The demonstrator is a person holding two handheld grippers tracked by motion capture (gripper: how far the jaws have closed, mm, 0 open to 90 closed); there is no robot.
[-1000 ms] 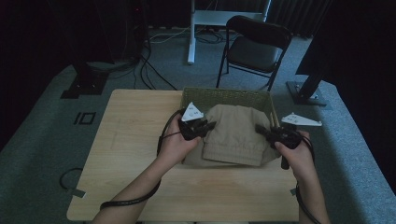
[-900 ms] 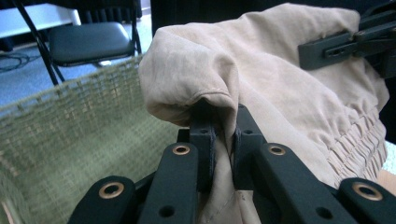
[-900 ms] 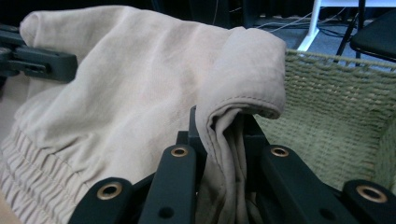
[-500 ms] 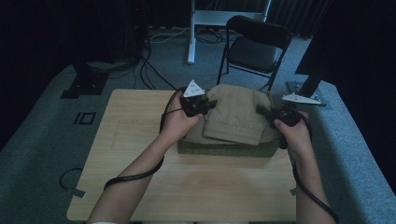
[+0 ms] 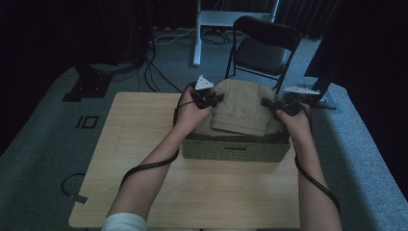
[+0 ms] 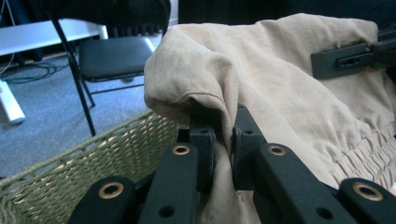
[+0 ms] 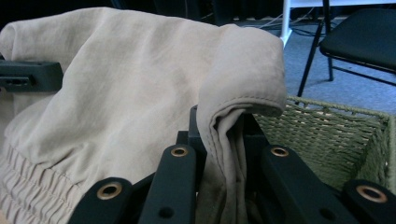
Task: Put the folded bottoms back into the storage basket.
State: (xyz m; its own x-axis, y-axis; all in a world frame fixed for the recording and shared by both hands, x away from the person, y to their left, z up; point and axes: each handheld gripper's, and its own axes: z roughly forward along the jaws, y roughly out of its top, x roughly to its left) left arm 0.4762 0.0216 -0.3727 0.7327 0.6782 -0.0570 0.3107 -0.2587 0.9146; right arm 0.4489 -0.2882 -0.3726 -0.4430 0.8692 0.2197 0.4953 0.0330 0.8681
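Left gripper: jaws clamped on a fold of the beige garment
Right gripper: jaws pinching the garment's other end
Garment: folded, held over the woven basket, long axis running gripper to gripper, elastic waistband toward the person
Basket: on the wooden table, far right part

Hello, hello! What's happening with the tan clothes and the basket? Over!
Left hand-held gripper and right hand-held gripper both shut on the folded tan garment. Garment held above the woven basket. Nothing in the way.

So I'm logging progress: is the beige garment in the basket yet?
Not fully: the folded beige garment hangs over the basket, pinched at both sides.
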